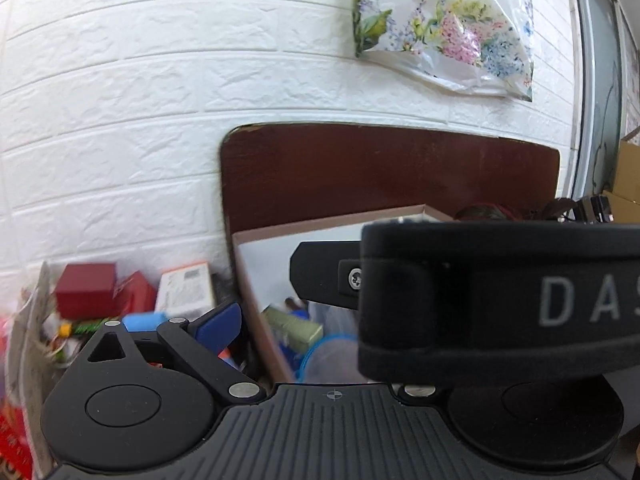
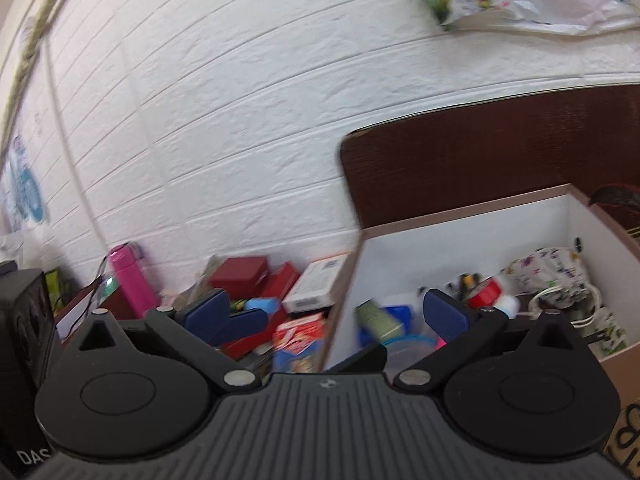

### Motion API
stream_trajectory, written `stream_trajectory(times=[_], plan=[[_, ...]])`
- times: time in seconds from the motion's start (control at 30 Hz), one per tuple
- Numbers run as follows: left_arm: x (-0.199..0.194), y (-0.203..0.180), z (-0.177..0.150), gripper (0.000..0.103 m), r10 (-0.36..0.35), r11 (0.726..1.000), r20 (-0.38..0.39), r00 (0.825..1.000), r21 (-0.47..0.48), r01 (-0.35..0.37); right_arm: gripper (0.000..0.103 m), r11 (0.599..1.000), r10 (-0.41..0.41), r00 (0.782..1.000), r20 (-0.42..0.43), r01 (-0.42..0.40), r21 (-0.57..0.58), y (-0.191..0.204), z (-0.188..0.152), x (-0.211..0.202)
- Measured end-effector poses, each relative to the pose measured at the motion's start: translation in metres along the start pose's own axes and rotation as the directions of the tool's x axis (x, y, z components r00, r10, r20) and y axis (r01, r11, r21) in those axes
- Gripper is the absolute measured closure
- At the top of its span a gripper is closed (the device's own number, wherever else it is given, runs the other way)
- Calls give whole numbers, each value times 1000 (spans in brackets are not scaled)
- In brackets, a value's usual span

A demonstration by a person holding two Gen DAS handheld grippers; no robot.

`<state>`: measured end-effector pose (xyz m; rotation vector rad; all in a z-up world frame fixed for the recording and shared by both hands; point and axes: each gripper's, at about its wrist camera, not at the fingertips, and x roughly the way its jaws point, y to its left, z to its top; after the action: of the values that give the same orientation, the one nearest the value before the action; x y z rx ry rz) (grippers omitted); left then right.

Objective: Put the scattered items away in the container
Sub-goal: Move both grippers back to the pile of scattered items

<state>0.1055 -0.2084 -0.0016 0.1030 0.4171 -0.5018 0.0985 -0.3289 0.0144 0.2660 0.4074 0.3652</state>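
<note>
Item: open cardboard box [image 2: 472, 216], white-lined, serving as the container; stands on the right against a dark brown board [image 2: 500, 140], already holding a green tin [image 2: 376, 316], a red-capped piece [image 2: 486, 292], a floral drawstring pouch [image 2: 552, 272] and blue plastic ware. Item: scattered pile left of the box wall, on the desk below the white brick wall [image 2: 240, 120]: red boxes [image 2: 240, 270], a white carton [image 2: 320, 280], a red-and-white packet [image 2: 300, 332], a pink bottle [image 2: 130, 280] farther left. Right gripper [image 2: 328, 312]: released, jaws spread wide, nothing between them, straddling the box's left wall. Left gripper [image 1: 224, 324]: one blue finger visible, the other hidden behind the right unit's black housing [image 1: 500, 300]; judged released and empty. Handling note: next pick likely comes from the pile; approach the topmost loose piece, close squarely on flat faces. Clearance: box rim stands high, so lift over it; the two grippers crowd each other, and the pile sits tight to the wall.
</note>
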Motion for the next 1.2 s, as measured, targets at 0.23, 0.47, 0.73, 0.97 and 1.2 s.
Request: stream_trajectory(times=[0.23,0.47,0.73,0.97,1.2], plan=[[-62,44,-57,1,114,989,-55,992,-85,-118,0,990,135,985,-108,-139,-27,66,-55,4],[-106,102,-130,1,162,953,-174,971,-227,-200,0,988,130,969,-209,-145,-58,108,-119,17],[-107,142,-150,8,129,936,-218,968,-294,-191,1,1000,-10,964,-266,12,5,95,-143,39],[-92,157,-140,17,108,934,-189,976,-317,-165,5,977,-85,981,-172,48,-208,107,-121,47],[-81,188,-122,18,176,920,-152,973,-325,-217,11,954,-103,985,-139,59,-294,105,-94,75]])
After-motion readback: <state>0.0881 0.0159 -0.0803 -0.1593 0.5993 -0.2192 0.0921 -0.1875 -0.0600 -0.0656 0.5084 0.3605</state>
